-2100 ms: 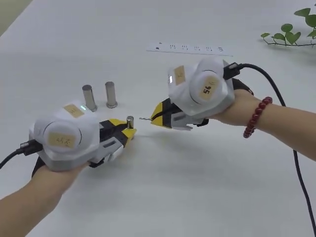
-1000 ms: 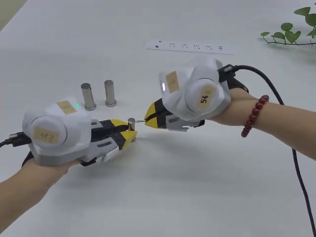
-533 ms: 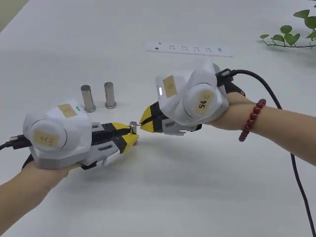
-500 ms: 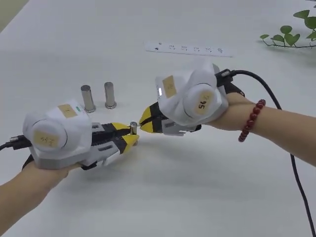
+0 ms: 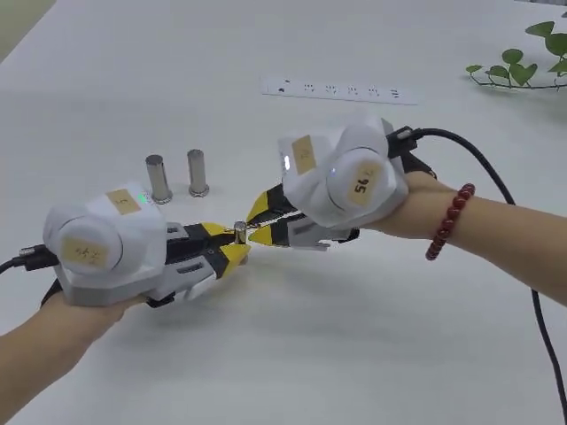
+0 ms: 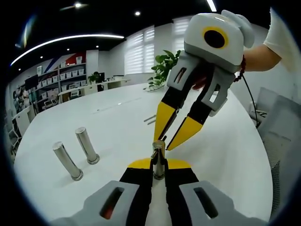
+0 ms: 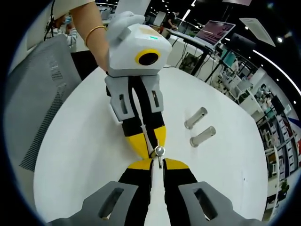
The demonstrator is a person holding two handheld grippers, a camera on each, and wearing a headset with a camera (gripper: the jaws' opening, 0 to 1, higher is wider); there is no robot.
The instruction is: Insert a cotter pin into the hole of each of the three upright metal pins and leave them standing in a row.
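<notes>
Since two seconds back, the right gripper (image 5: 252,228) has closed in on the left gripper (image 5: 232,243), and the tips now meet. Left jaws clamp the metal pin (image 5: 239,232) upright. Right jaws pinch the cotter pin (image 6: 162,139) at that pin's head. Entry into the hole is too small to confirm. Both grippers lie nearly flat over the table (image 5: 354,354), pointing at each other.

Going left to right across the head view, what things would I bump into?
Upright grey metal pin, second upright grey metal pin, gripped grey metal pin, white-and-yellow right tool, red bead bracelet, green leafy plant.
</notes>
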